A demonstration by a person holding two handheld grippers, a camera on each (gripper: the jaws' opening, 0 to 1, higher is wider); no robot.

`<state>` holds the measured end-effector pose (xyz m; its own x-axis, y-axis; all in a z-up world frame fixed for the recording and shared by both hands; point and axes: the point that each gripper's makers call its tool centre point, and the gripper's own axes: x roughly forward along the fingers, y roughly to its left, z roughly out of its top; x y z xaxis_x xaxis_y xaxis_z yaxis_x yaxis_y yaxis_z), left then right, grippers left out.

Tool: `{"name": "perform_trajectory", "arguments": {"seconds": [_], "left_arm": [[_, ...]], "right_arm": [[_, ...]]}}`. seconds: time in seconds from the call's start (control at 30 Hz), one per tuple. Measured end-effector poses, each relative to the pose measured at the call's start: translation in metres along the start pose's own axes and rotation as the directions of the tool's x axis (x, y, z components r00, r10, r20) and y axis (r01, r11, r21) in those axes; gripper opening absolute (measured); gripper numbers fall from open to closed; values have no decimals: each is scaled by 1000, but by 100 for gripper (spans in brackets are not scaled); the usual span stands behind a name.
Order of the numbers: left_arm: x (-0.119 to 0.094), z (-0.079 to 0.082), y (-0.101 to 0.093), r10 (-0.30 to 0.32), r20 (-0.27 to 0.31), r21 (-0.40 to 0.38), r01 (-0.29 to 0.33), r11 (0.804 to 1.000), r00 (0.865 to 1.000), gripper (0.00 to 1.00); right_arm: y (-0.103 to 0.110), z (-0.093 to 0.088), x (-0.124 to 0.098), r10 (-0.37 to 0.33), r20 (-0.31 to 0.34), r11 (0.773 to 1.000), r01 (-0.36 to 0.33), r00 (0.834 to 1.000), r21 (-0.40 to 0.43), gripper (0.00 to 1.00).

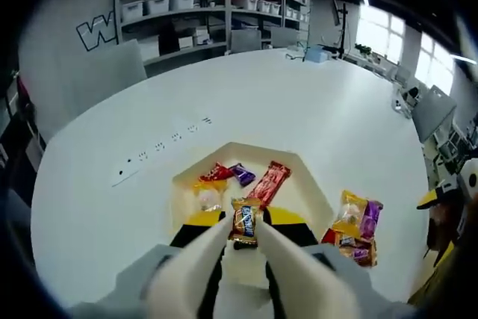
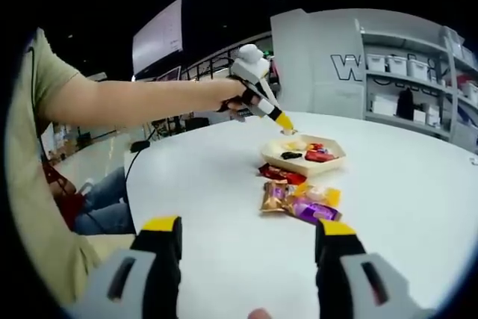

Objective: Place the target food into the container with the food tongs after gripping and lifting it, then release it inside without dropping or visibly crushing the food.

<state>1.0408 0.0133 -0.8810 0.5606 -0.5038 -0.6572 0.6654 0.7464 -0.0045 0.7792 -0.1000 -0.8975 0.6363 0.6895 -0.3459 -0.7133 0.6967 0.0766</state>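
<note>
My left gripper [image 1: 245, 218] is shut on white food tongs [image 1: 200, 253], whose two arms meet on a brown-and-blue wrapped snack bar [image 1: 245, 223]. The bar hangs over the near edge of a beige tray [image 1: 308, 177]. Inside the tray lie a long red bar [image 1: 269, 183], a purple sweet [image 1: 243, 175], a small red packet [image 1: 216, 173] and a pale yellow packet [image 1: 209, 196]. In the right gripper view, a person's hand holds the left gripper [image 2: 258, 87] above the tray [image 2: 328, 163]. My right gripper [image 2: 250, 229] stands open low over the table, with nothing between its jaws.
A loose pile of wrapped snacks [image 1: 355, 228] lies on the white round table [image 1: 299, 102] beside the tray, also the snack pile [image 2: 299, 199] in front of my right gripper. Shelves with bins [image 1: 202, 13] stand beyond the table. The person's arm [image 2: 142, 102] reaches across from the left.
</note>
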Motion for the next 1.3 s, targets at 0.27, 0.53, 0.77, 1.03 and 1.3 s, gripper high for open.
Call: {"name": "perform_trajectory", "arguments": {"seconds": [0.27, 0.53, 0.77, 1.03, 1.3], "left_arm": [[18, 7, -4, 28, -22, 11, -27, 1000, 999, 19], [29, 11, -1, 38, -34, 8, -37, 999, 999, 19], [33, 7, 0, 48, -40, 9, -48, 999, 998, 20], [32, 7, 4, 56, -31, 32, -55, 998, 998, 24], [19, 8, 3, 47, -20, 32, -46, 998, 999, 24]], "right_arm": [[1, 2, 1, 3, 0, 1000, -3, 1000, -4, 71], [1, 2, 1, 2, -3, 1000, -2, 1000, -5, 71], [0, 0, 0, 1, -7, 1000, -1, 1000, -2, 71], [0, -2, -1, -1, -10, 1000, 1, 1000, 0, 71], [2, -1, 1, 5, -8, 1000, -5, 1000, -1, 71]]}}
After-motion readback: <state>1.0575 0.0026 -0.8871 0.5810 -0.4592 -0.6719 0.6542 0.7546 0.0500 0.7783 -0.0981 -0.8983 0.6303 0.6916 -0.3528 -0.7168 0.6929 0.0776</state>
